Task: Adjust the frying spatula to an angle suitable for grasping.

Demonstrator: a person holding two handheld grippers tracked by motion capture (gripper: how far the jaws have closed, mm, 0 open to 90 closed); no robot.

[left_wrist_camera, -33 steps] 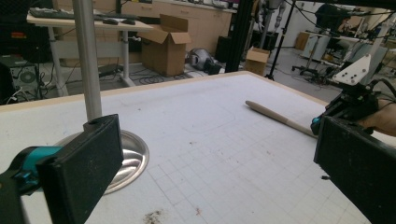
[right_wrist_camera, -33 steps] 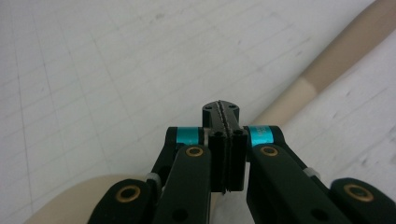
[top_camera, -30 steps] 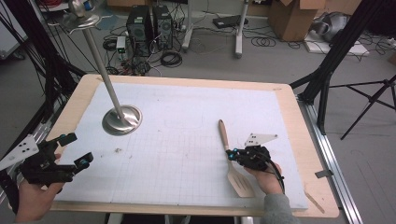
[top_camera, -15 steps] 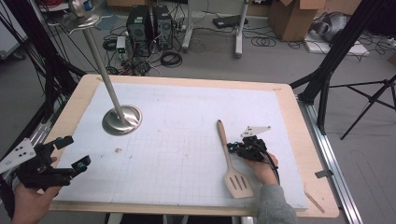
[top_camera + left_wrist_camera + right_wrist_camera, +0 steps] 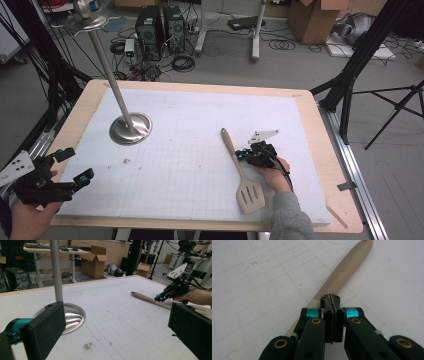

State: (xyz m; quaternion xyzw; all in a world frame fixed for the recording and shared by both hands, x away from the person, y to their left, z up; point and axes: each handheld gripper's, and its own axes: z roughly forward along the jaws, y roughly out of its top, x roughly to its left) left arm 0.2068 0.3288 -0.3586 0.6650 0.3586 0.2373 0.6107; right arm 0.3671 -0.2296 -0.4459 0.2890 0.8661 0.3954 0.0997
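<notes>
Right now the wooden spatula [image 5: 241, 172] lies flat on the white tabletop [image 5: 200, 130], near the right side. Its slotted end points toward the person and its thin handle points away. Nothing is lifting it.

Just beside the handle is the right gripper [image 5: 248, 154], held low in the right hand [image 5: 274, 172]. Its jaws are pressed together with nothing between them. In the right gripper view the closed tip [image 5: 330, 300] sits just over the handle [image 5: 342, 272]. I cannot tell if it touches the wood. It looks like the shut tip is there to nudge or line up the spatula, because closed jaws cannot pick it up.

Far off at the left edge, the left gripper [image 5: 67, 165] waits with its jaws spread wide and empty. It aims across the tabletop toward the spatula, maybe ready to help.

Behind it stands a shiny metal stand [image 5: 130, 128] with a round base and a tall pole, well apart from the spatula.
</notes>
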